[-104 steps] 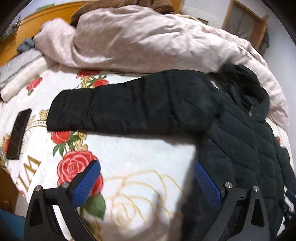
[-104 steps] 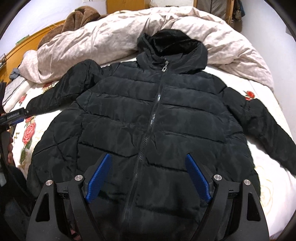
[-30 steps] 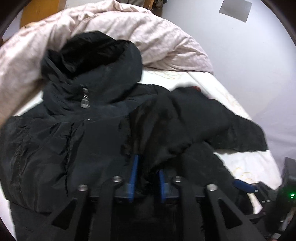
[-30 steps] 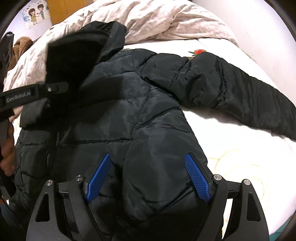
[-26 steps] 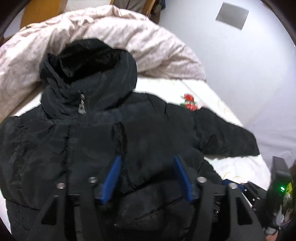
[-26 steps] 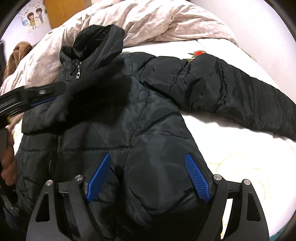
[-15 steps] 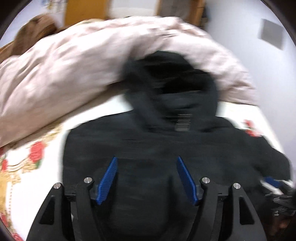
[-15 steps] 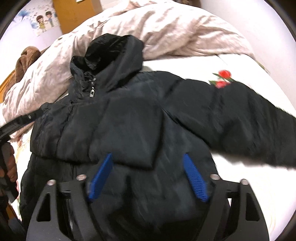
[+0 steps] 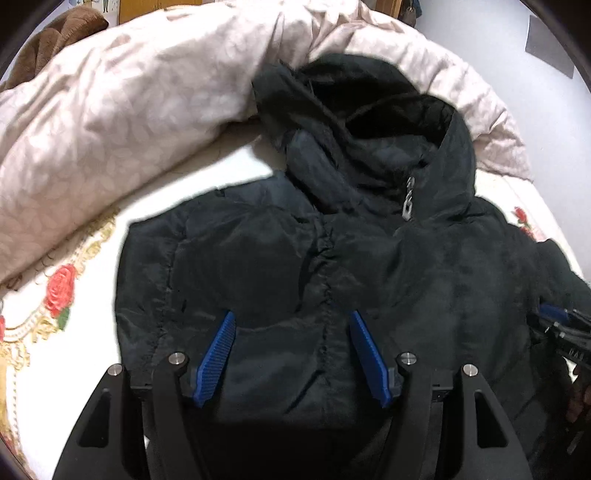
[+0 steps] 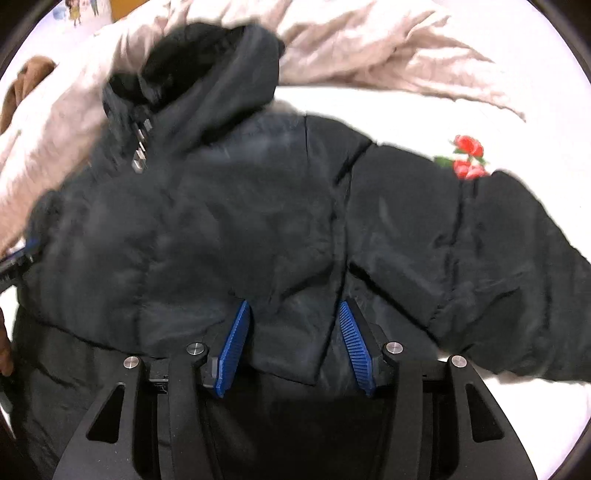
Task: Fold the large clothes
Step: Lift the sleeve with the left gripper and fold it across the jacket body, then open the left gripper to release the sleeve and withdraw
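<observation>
The left sleeve (image 9: 236, 266) that lay stretched out across the bedsheet (image 9: 74, 354) three and a half seconds ago is now folded over the chest of the black hooded jacket (image 9: 369, 280), which lies face up in the middle of the bed, its hood (image 9: 369, 110) propped against a heap of pale pink duvet (image 9: 129, 92) behind it. The left gripper (image 9: 291, 350) hangs over the folded sleeve with its blue pads (image 9: 216, 362) apart and nothing pinched between them; its jaws opened within the past second and now stand about half wide. The right gripper (image 10: 293, 341), seen at the jacket's right edge in the left wrist view, has just been closing its jaws to a middling gap, with a fold of the jacket's fabric between the pads (image 10: 232, 347); the blur leaves it unclear whether they press on it. The right sleeve (image 10: 498, 266) reaches out from the jacket across the white, rose-printed sheet. A brown plush blanket (image 9: 62, 33) sits beyond the duvet, near an orange wooden headboard (image 9: 147, 9); a pale wall (image 9: 498, 48) rises to the jacket's right.
</observation>
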